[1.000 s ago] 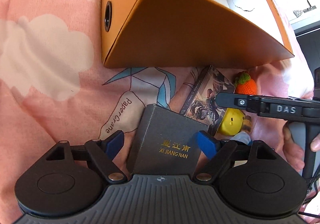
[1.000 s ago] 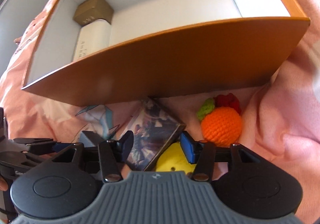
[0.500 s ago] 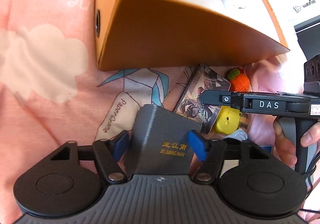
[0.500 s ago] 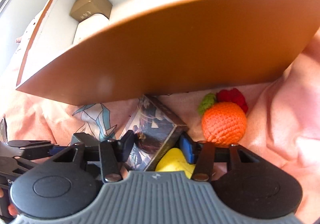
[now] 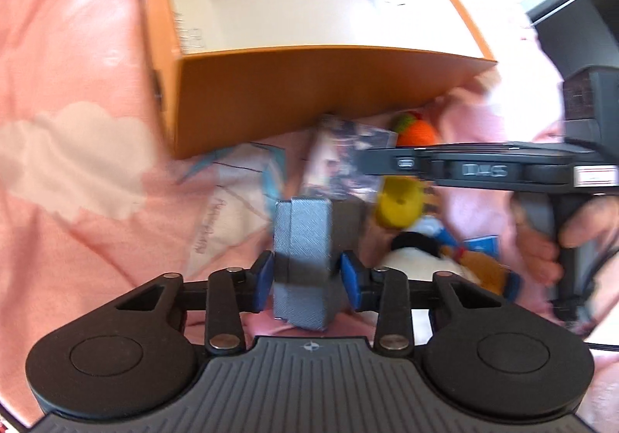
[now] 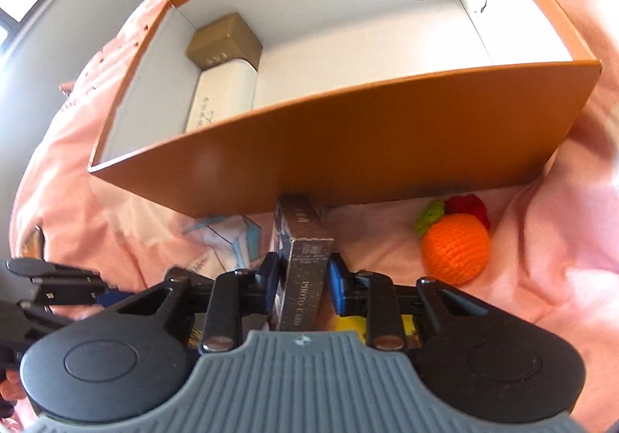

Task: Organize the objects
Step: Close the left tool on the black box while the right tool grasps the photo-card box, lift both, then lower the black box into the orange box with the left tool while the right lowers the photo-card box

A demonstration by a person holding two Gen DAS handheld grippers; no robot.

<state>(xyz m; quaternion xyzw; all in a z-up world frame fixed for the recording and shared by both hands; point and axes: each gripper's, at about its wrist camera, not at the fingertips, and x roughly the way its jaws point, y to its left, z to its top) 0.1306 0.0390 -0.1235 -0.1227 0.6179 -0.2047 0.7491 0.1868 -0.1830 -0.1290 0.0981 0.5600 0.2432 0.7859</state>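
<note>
Left tongs (image 5: 307, 280) clamp a grey textured rectangular box (image 5: 303, 259), raised on edge above the pink bedsheet (image 5: 77, 201). Right tongs (image 6: 303, 284) clamp a dark printed photo-card box (image 6: 305, 270), also on edge, just before the open orange cardboard box (image 6: 387, 158). An orange crocheted fruit (image 6: 454, 249) lies to the right.

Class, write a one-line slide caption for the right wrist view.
Right gripper clamps a dark photo-card box on edge before the orange storage box, crocheted orange beside it.
</note>
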